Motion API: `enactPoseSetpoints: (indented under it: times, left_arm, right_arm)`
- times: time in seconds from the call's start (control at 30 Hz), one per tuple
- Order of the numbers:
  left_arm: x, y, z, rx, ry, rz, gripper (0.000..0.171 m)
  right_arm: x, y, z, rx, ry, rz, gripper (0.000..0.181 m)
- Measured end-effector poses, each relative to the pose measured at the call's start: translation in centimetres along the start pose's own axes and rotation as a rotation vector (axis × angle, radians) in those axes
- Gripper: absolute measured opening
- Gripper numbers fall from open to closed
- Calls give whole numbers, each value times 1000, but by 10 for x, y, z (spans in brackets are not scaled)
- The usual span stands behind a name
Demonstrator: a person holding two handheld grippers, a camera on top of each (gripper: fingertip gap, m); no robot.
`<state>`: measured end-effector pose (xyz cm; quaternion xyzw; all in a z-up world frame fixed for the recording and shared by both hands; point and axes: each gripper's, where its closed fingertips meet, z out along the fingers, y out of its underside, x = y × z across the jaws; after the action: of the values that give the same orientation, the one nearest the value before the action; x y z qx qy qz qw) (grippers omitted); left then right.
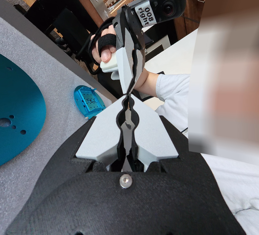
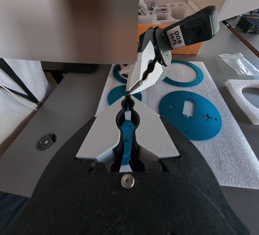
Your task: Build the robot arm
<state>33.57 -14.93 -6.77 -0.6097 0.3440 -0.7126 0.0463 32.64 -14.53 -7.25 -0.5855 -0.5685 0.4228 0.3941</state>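
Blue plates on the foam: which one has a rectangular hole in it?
The big round plate on the right side of the foam sheet. It alone has a rectangular cutout near its middle; the ring behind it is one wide open circle.

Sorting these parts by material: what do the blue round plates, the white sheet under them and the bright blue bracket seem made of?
Blue round plates: probably anodized aluminium, thin, matte grainy sheen, clean-cut holes.
White sheet: looks like soft packing foam, with a pebbly cellular surface.
Bright blue bracket: apparently folded sheet metal, glossier, with mirror-like glints and rows of holes.
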Motion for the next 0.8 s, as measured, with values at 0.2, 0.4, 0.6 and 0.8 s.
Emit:
enactPoseSetpoints:
  times: [0.2,0.4,0.6,0.8]
  left_arm:
    - [-22,-1,-14,-8,-166,21,0]
    - [-61,17,-38,-171,-542,149,10]
    - [-66,30,-24,-283,-640,179,18]
    - [-48,2,-44,-108,-734,234,13]
  right_arm:
    - [13,14,-3,-44,71,16,0]
    - [26,36,-10,-136,188,44,0]
    - [21,47,-2,-196,216,66,2]
    - [19,57,28,-429,29,-166,8]
